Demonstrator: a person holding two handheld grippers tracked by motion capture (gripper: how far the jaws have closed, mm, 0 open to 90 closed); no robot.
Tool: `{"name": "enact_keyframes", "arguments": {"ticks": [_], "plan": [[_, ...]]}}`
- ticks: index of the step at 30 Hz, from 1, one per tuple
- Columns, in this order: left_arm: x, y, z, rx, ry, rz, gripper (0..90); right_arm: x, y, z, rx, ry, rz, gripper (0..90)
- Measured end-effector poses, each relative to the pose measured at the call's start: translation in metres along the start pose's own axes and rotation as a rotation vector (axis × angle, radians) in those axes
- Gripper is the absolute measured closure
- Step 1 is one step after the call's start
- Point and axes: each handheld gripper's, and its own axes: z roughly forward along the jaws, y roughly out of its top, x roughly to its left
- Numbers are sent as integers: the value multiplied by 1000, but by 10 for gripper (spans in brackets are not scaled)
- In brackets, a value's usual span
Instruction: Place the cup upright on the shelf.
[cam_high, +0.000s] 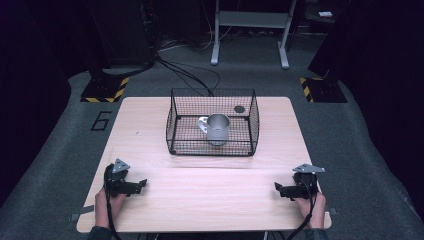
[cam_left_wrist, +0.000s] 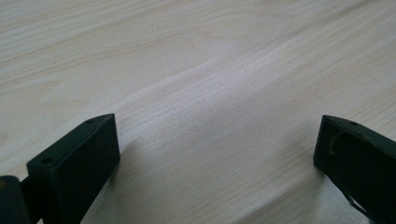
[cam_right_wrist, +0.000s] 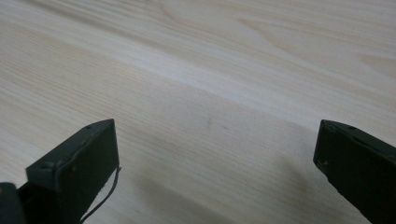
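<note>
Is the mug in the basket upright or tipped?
Upright: the mug stands inside the basket, its open mouth facing up, handle to the left.

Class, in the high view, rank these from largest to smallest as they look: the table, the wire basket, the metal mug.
1. table
2. wire basket
3. metal mug, which stands inside the basket

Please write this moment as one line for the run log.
left gripper: open, on table | right gripper: open, on table | mug: upright in wire basket
</note>
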Motion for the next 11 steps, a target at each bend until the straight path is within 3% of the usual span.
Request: {"name": "enact_keyframes", "arguments": {"ticks": [3,5,11], "plan": [[0,0,0,0,0,0,5,-2,-4,2,-4,2,4,0],[0,0,0,0,0,0,5,-3,-11,5,-28,-39,-1,0],[0,0,0,0,0,-1,5,-3,-10,6,-21,-45,-19,0]]}}
